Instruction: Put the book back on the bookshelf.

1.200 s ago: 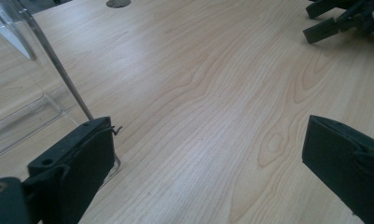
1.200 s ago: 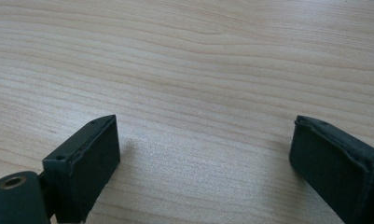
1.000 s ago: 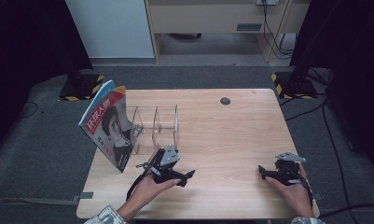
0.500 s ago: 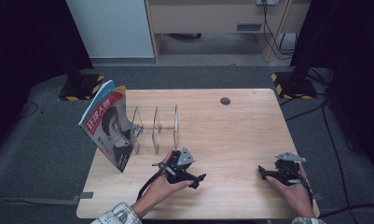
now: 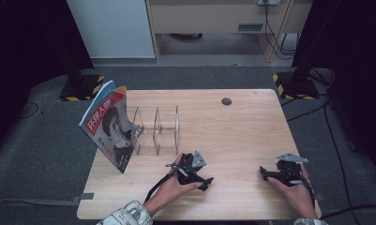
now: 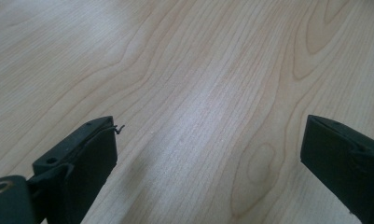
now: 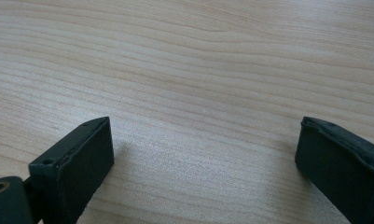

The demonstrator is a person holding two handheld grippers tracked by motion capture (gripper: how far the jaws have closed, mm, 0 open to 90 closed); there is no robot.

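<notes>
The table (image 5: 232, 126) is seen from above and behind the person in the high view, facing forward and down, pretty far off. In each gripper view the wood (image 6: 198, 79) is looked at from super close, low along the jaws. Same tabletop is shared: bare grain just ahead of the left gripper (image 5: 202, 180) and right gripper (image 5: 265, 174).

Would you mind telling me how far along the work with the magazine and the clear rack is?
Apparently done: the magazine stands tilted at the left end of the clear rack. In hand: nothing; the left hand-held gripper and right hand-held gripper sit low over the table, jaws open and empty. Left: I see no other loose item to file.
</notes>
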